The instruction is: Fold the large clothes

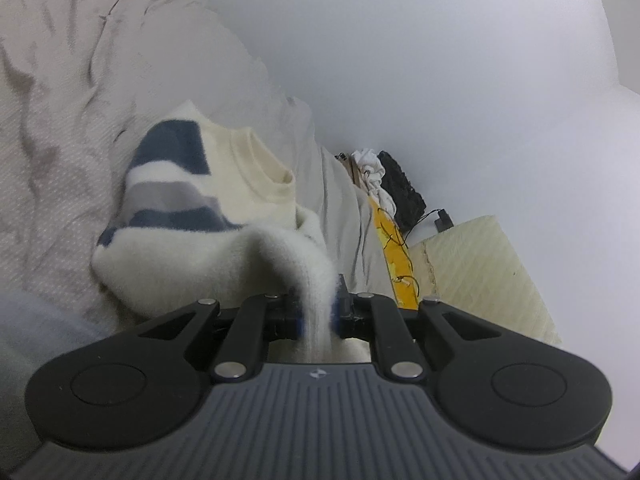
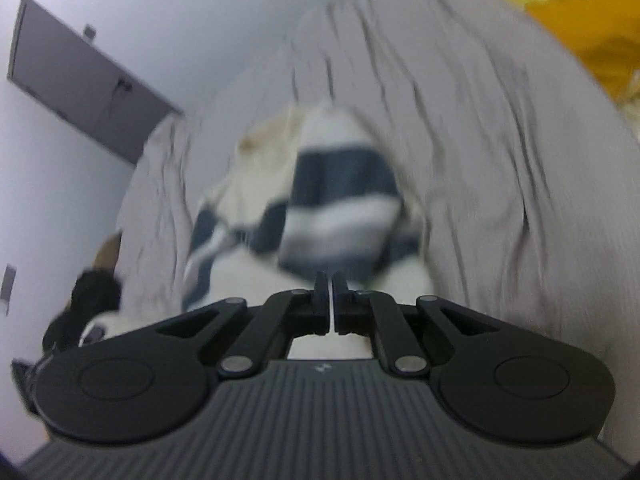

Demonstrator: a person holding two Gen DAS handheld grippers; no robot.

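Observation:
A cream sweater (image 1: 192, 208) with blue and grey stripes lies bunched on a grey bed sheet (image 1: 60, 128). My left gripper (image 1: 316, 304) is shut on a fuzzy white fold of the sweater, which runs up between its fingers. In the right wrist view the same sweater (image 2: 332, 200) lies blurred on the sheet (image 2: 480, 160), just ahead of my right gripper (image 2: 332, 284). The right gripper's jaws are closed together with only a thin slit between them and nothing shows held in them.
A yellow cloth (image 1: 394, 256) with thin wires, a white rag (image 1: 370, 168), a black object (image 1: 402, 192) and a cream cushion (image 1: 480, 272) lie past the bed's far edge. A grey door (image 2: 80, 76) and dark items (image 2: 88, 300) show at left.

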